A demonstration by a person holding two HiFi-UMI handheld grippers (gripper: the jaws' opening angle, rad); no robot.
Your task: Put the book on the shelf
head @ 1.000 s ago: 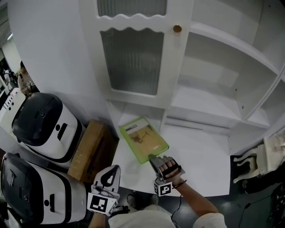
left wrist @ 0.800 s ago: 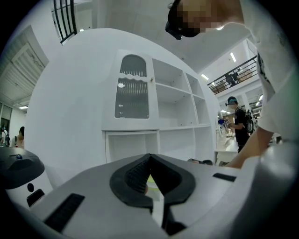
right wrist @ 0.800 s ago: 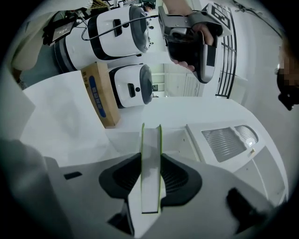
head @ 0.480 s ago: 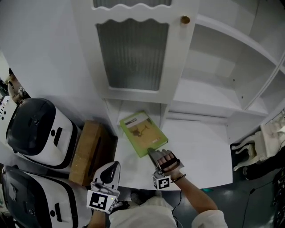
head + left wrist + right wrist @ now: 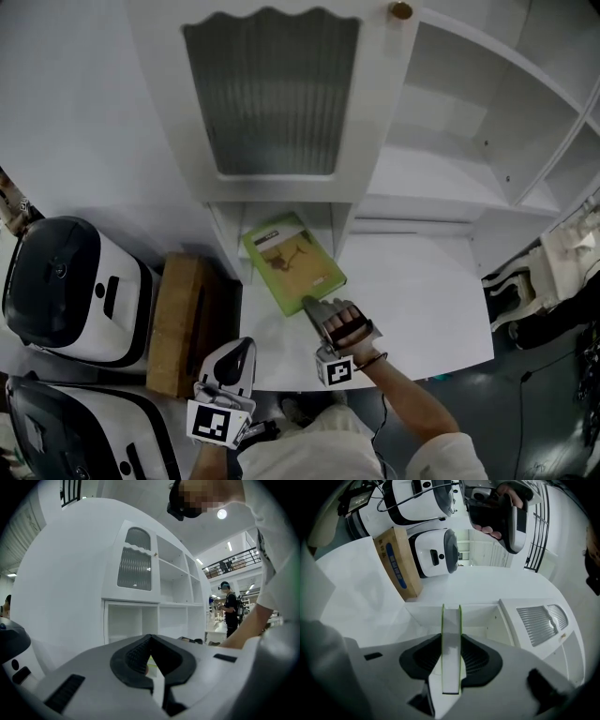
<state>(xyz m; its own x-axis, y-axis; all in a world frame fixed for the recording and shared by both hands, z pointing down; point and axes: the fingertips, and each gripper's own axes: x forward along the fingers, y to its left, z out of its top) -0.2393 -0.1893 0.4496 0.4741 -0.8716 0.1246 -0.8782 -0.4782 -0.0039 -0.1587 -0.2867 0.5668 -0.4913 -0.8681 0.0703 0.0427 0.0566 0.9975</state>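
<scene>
At the low shelf (image 5: 323,217), right gripper (image 5: 312,306) grips the green book (image 5: 291,264); left gripper (image 5: 240,347) looks clenched, empty

Lime green against white

The thin lime-green book (image 5: 293,263) bears a brown drawing. The white wooden cabinet (image 5: 450,178) has a grey ribbed-glass door (image 5: 267,94) and a brass knob (image 5: 401,10). The brown cardboard box (image 5: 175,323) carries blue print. The left tool (image 5: 236,352) and right tool (image 5: 314,309) wear black-and-white square markers.
</scene>
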